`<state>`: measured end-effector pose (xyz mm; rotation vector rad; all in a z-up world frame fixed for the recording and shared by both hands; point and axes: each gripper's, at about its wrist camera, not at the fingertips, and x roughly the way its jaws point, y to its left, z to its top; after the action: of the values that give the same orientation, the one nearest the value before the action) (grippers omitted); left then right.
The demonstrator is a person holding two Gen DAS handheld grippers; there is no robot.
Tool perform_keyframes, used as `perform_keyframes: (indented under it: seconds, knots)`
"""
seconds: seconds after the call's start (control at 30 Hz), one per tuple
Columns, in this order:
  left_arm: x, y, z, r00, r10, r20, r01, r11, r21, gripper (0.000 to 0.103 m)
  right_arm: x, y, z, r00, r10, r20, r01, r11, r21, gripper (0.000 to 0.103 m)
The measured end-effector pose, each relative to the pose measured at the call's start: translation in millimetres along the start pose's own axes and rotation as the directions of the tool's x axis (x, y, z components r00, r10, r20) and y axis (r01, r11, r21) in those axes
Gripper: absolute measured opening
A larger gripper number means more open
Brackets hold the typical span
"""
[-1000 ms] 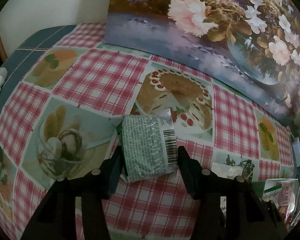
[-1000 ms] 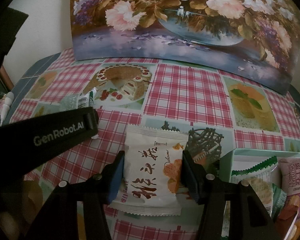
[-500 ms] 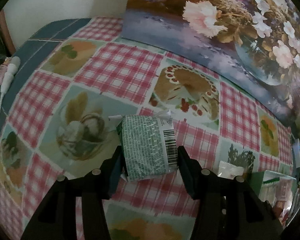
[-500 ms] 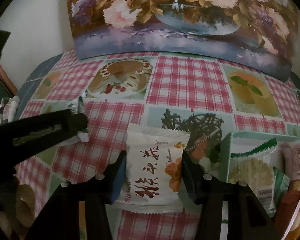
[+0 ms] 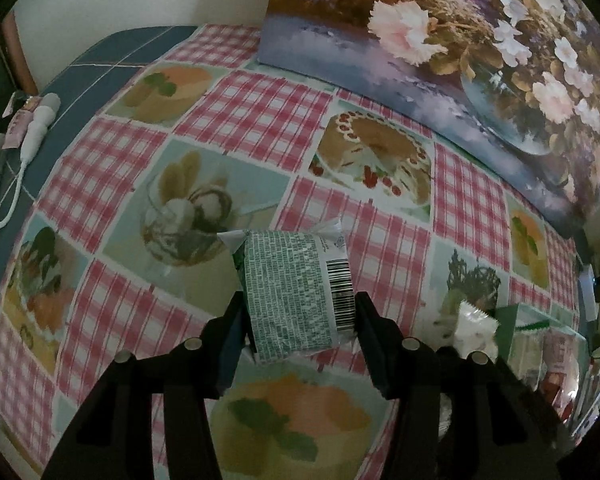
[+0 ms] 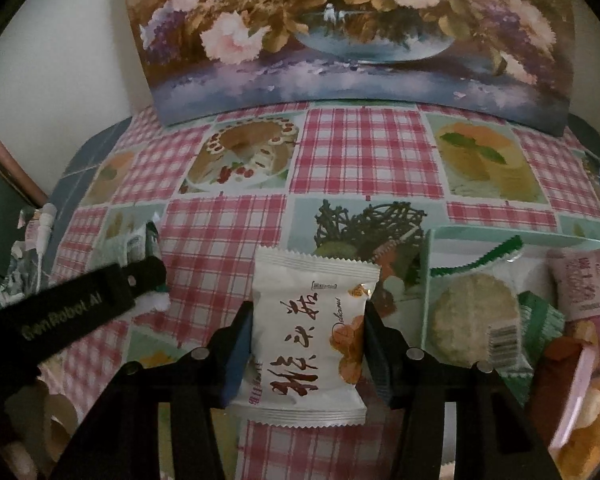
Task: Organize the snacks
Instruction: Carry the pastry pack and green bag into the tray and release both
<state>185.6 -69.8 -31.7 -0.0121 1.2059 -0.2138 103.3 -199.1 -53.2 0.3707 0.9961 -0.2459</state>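
My left gripper (image 5: 298, 312) is shut on a green printed snack packet (image 5: 292, 292) with a barcode, held above the checked tablecloth (image 5: 260, 112). My right gripper (image 6: 308, 332) is shut on a white snack packet (image 6: 308, 336) with brown characters and an orange picture. To its right stands a pale green box (image 6: 430, 280) holding a round rice cracker packet (image 6: 472, 320), a pink packet (image 6: 580, 284) and other snacks. The left gripper's black arm (image 6: 72, 312) crosses the right wrist view at the left, with the green packet's end (image 6: 152, 240) showing beside it. The white packet (image 5: 474, 326) and the box (image 5: 512, 328) appear low right in the left wrist view.
A large flower painting (image 6: 340, 40) leans against the wall at the table's back edge. A white cable with a plug (image 5: 32, 136) and small items lie on the blue strip (image 5: 112, 56) at the table's left end.
Both grippers have risen a little with their packets, so more of the tablecloth shows below them. The left one has drifted toward the box; the white packet now shows beside it.
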Motion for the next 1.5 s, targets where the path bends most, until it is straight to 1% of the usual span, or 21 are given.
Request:
perform_keyframes:
  seconds: [0.2,0.37,0.73,1.07,1.27,1.5]
  knots:
    - [-9.2,1.7,-16.5,1.000,0.015,-0.007,-0.015,1.000,0.025,0.054,-18.9,-3.3,-5.2,1.000,0.019,0.010,-0.019,1.000,0.019,0.054]
    - [-17.2,3.4,-27.8,1.000,0.008,-0.010,-0.007,1.000,0.030,0.054,-37.5,-5.4,-13.7,0.999,0.026,0.026,-0.027,0.999,0.029,0.054]
    - [-55.1,2.5,-45.3,0.998,-0.027,0.062,0.025,0.999,0.031,0.054,-77.0,-22.7,-34.9,0.997,0.028,0.073,-0.033,0.997,0.070,0.054]
    - [-77.3,-14.5,-66.9,0.995,-0.049,0.090,0.041,0.995,0.093,0.054,-118.0,-39.8,-50.4,0.990,0.017,0.139,-0.031,0.994,0.101,0.054]
    - [-93.0,-26.4,-71.4,0.990,-0.063,0.124,0.047,0.991,0.124,0.054,-125.5,-52.7,-56.5,0.991,0.003,0.136,-0.020,0.992,0.122,0.054]
    - [-97.6,-49.5,-80.8,0.989,-0.082,0.125,0.061,0.984,0.168,0.054,-131.9,-82.8,-54.8,0.990,-0.018,0.137,-0.006,0.985,0.174,0.054]
